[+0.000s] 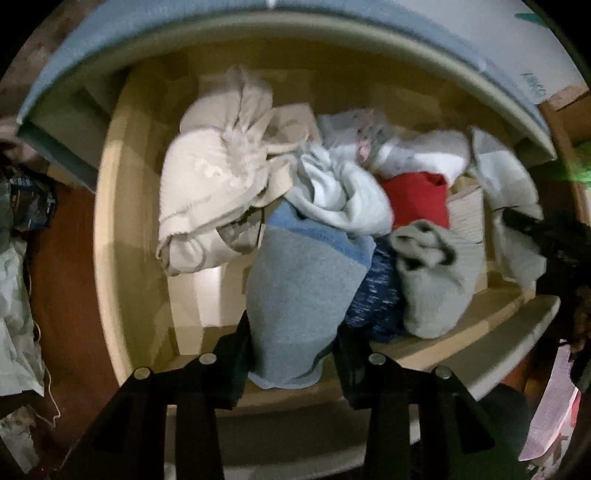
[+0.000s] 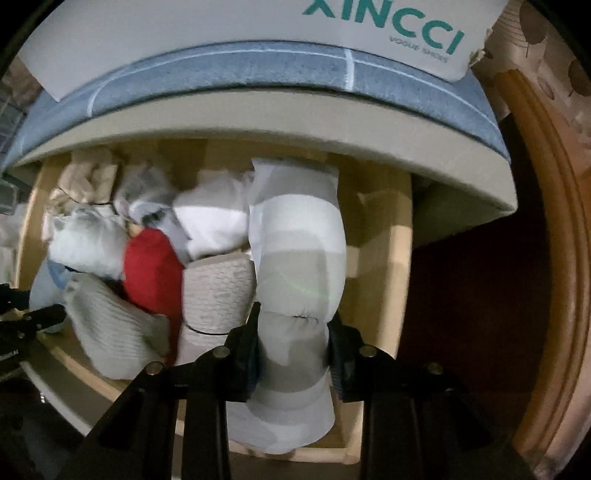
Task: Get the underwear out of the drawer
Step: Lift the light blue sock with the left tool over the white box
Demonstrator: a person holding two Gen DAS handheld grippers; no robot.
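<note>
An open wooden drawer (image 1: 110, 236) holds a heap of folded underwear and socks. My left gripper (image 1: 291, 343) points straight down into it and is shut on a grey-blue garment with a brighter blue band (image 1: 299, 280), pinched between both pads. My right gripper (image 2: 293, 350) is shut on a white and light-grey striped garment (image 2: 299, 236) that hangs up out of the drawer (image 2: 402, 236) at its right end. The right gripper (image 1: 535, 229) also shows dark at the right edge of the left wrist view.
A cream bundle (image 1: 218, 173), a red piece (image 1: 417, 199), a pale blue piece (image 1: 340, 192), a grey knit piece (image 1: 432, 273) and a speckled navy piece (image 1: 376, 295) fill the drawer. A blue-topped cabinet edge (image 2: 258, 74) with a white shoe box (image 2: 258, 26) overhangs the back.
</note>
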